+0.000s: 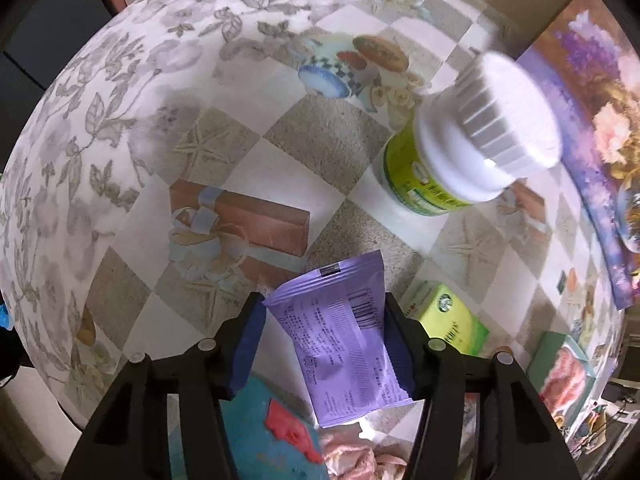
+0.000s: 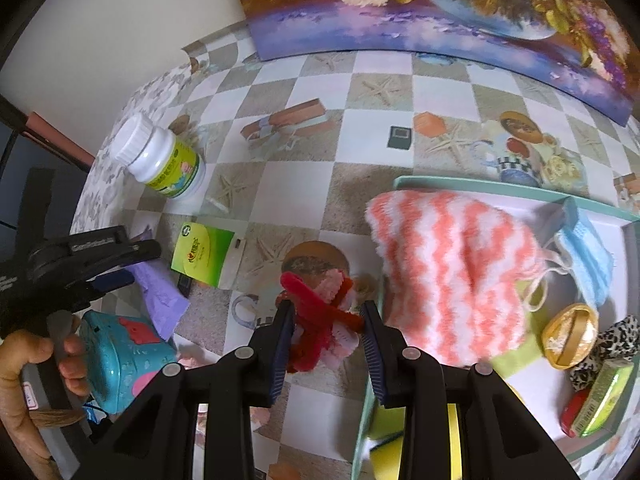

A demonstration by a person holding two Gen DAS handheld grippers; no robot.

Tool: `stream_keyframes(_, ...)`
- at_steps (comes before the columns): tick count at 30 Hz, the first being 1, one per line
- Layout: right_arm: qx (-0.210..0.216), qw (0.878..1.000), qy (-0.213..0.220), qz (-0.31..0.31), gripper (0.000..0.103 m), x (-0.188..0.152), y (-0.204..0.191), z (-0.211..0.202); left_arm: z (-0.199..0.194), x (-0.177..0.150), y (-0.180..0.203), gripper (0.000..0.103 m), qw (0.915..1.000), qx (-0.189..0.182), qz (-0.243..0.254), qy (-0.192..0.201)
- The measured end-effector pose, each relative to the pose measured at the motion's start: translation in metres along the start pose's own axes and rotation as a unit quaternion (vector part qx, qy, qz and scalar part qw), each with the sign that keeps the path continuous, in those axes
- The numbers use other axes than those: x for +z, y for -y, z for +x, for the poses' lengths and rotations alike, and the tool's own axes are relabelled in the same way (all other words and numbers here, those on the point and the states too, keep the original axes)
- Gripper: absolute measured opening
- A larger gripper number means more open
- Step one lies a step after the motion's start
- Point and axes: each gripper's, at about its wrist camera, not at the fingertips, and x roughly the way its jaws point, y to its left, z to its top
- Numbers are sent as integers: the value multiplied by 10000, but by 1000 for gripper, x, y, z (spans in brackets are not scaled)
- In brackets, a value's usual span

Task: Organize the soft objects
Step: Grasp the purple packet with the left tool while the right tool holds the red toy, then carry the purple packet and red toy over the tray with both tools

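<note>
My left gripper (image 1: 325, 320) is shut on a purple soft packet (image 1: 344, 340) and holds it above the checkered tablecloth; the packet also shows in the right wrist view (image 2: 160, 292). My right gripper (image 2: 327, 320) is shut on a red and pink fuzzy chenille bundle (image 2: 320, 308), just left of a mint-rimmed tray (image 2: 480, 190). In the tray lie an orange-and-white wavy cloth (image 2: 452, 272), a blue face mask (image 2: 588, 264), a leopard scrunchie (image 2: 608, 344) and a gold ring-shaped item (image 2: 570, 336).
A white bottle with a green label (image 1: 452, 148) (image 2: 164, 160) stands on the table. A green box (image 2: 204, 256) (image 1: 452, 320) lies near it. A teal toy case (image 2: 120, 352) sits below the left gripper. A flower painting (image 2: 440, 12) leans at the back.
</note>
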Motion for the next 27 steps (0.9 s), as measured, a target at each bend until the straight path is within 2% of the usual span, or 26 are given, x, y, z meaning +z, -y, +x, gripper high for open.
stream_keyframes(8,-116,9998,184,18,36,-2,7,-22,-49,-20,-2,59,9988,-299,61,387)
stream_keyframes(15,-200,9994,282,37,36,-7,16,-36,-94,-41,4,59,9941,-693,99,832)
stream_keyframes(21,-320,9984,426,167,36,-7,35,-50,-106,-63,36,59,9874,-1002,462,1132)
stream_keyframes(27,-505,9962,539,456,36,-6,67,-64,-113,-78,69,59,9822,-1152,939,1151)
